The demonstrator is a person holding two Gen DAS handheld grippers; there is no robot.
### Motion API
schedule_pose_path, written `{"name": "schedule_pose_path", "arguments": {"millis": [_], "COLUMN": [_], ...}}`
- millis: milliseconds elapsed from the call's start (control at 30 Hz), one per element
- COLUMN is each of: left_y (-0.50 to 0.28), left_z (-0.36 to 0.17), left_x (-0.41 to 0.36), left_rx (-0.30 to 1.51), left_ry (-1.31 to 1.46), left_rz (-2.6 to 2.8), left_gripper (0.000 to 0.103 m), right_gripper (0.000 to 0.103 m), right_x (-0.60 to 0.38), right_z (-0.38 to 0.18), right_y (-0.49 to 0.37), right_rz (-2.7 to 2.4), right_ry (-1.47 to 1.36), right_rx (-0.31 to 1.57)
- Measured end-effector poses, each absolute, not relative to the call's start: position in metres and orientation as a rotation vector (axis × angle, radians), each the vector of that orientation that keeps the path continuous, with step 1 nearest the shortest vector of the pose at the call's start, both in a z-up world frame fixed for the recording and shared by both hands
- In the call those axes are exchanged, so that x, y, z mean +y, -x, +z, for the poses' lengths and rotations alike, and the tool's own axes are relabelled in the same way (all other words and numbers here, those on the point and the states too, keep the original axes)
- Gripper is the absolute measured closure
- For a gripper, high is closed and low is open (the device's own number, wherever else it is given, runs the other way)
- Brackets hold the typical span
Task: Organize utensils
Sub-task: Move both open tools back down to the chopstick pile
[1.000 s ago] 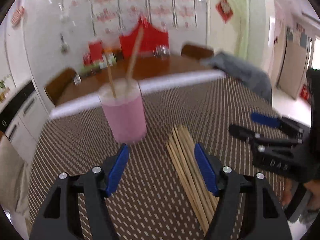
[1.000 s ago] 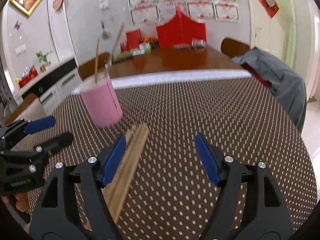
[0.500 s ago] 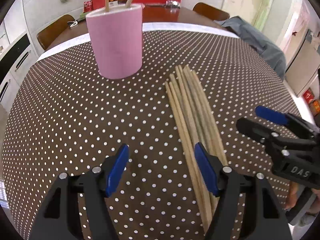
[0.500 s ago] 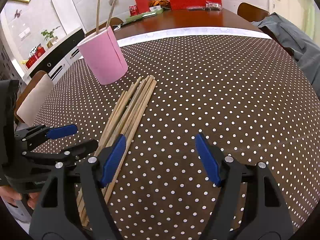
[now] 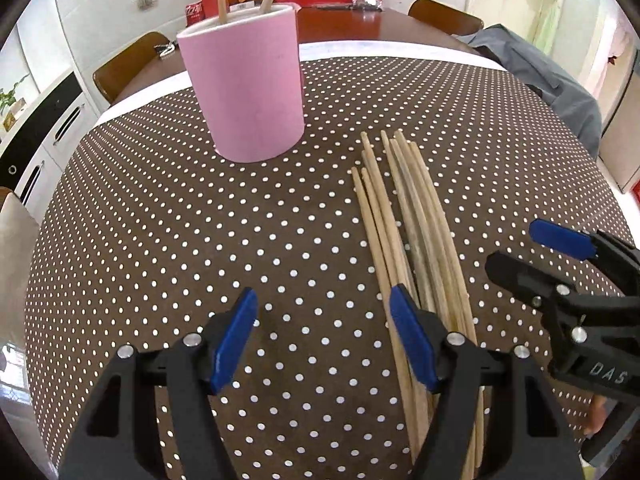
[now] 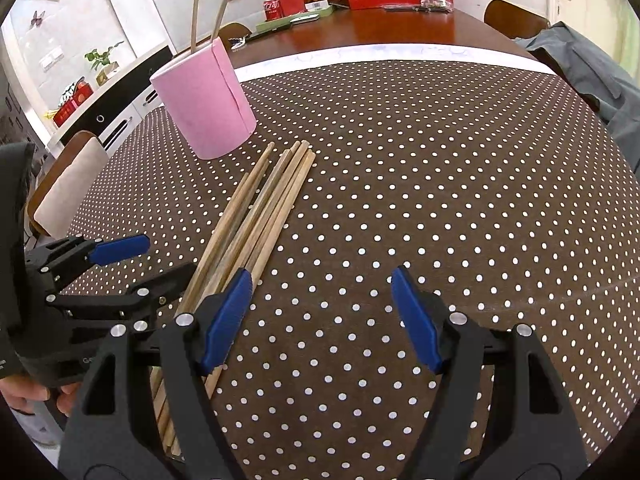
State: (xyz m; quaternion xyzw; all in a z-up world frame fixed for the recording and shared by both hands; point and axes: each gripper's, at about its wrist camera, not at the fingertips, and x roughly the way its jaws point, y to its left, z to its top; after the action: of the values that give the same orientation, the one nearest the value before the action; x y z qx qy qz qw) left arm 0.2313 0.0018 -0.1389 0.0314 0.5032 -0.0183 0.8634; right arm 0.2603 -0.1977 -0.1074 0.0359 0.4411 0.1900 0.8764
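Bundle of long, thin, round light-wood chopsticks, unpainted, lying flat and loosely parallel on the brown white-dotted worktop, far tips slightly fanned and uneven, just beside the holder's base. Pink cylindrical utensil holder, matte, with a vertical seam, standing upright on the same worktop. Two matching wooden chopsticks stand inside it, leaning apart and rising above the rim.

Both wrist views look down, sharing chopsticks.
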Motion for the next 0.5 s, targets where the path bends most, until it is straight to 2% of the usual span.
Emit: {"name": "schedule_pose_path", "arguments": {"millis": [233,500], "left_y": [-0.243,-0.270], "left_z": [-0.141,-0.150], "left_x": [-0.017,-0.015], "left_rx": [1.065,1.111], "left_ry": [-0.131,-0.085], "left_rz": [-0.033,-0.074], "left_gripper": [0.035,0.031], "right_gripper": [0.032,0.032], "right_x": [-0.203,-0.200], "right_z": [-0.109,-0.110], "right_y": [-0.263,-0.268], "right_rz": [0.390,0.385], "right_ry": [-0.082,-0.062], "right_rx": [0.928,0.943]}}
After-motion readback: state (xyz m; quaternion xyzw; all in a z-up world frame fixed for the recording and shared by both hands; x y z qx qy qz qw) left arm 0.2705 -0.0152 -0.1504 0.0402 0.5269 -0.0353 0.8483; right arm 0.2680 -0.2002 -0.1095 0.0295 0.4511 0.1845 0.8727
